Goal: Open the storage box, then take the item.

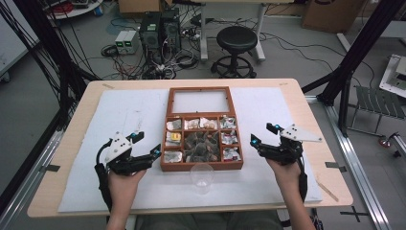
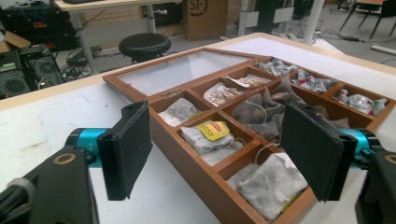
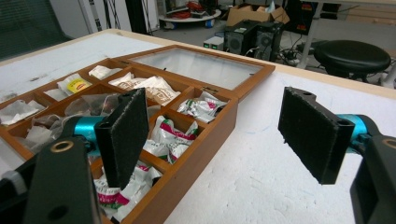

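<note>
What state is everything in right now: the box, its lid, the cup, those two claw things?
Tea box: open, compartments filled with tea bags.
Lid: laid back flat on the table.
Cup: upright, looks empty, in front of the box.
Left gripper: open, holding nothing.
Right gripper: open, holding nothing.

One brown wooden tea box (image 1: pixel 164 139) with a hinged glass lid (image 1: pixel 199 101) lies open on the counter, divided into nine compartments of wrapped tea bags. One clear plastic cup (image 1: pixel 202 176) stands just in front of it. Two black two-jaw grippers, the left gripper (image 1: pixel 147 143) and the right gripper (image 1: pixel 262 134), flank the box.
</note>
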### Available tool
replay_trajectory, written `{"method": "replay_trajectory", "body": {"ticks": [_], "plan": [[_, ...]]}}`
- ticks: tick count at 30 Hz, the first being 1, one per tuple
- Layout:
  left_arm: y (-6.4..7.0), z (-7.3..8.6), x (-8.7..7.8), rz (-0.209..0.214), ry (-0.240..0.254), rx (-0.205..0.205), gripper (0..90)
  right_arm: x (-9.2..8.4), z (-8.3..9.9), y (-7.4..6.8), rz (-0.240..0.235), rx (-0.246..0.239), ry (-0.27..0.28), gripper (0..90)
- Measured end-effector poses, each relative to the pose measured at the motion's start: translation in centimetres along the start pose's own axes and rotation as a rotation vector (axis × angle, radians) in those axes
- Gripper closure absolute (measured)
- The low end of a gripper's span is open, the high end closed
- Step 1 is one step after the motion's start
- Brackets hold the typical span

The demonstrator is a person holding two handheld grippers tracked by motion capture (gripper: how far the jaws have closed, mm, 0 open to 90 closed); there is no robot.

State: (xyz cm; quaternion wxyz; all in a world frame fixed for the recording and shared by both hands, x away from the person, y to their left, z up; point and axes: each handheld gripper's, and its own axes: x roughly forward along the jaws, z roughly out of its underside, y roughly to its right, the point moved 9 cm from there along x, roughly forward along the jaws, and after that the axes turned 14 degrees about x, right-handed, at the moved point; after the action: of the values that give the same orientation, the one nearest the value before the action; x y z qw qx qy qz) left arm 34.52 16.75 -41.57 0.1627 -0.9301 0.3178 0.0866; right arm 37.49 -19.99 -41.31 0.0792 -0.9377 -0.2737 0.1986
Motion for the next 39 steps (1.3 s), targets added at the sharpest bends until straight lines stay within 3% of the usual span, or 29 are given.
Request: {"method": "replay_trajectory", "body": {"ticks": [9, 24, 36, 39], "plan": [[-0.3, 0.5, -0.7, -0.008, 0.0, -0.028, 24.4, -0.6, -0.2, 0.3, 0.009, -0.008, 0.01, 24.7], [-0.1, 0.8, -0.8, 0.027, 0.008, -0.055, 23.6, -0.1, 0.0, 0.0, 0.02, -0.037, -0.007, 24.5], [0.0, -0.5, 0.4, 0.08, 0.042, -0.076, 23.0, -0.6, -0.3, 0.3, 0.026, -0.036, 0.002, 24.5], [-0.3, -0.8, 1.4, 0.097, 0.022, -0.07, 23.0, -0.6, -0.4, 0.3, 0.025, -0.038, 0.005, 24.5]]}}
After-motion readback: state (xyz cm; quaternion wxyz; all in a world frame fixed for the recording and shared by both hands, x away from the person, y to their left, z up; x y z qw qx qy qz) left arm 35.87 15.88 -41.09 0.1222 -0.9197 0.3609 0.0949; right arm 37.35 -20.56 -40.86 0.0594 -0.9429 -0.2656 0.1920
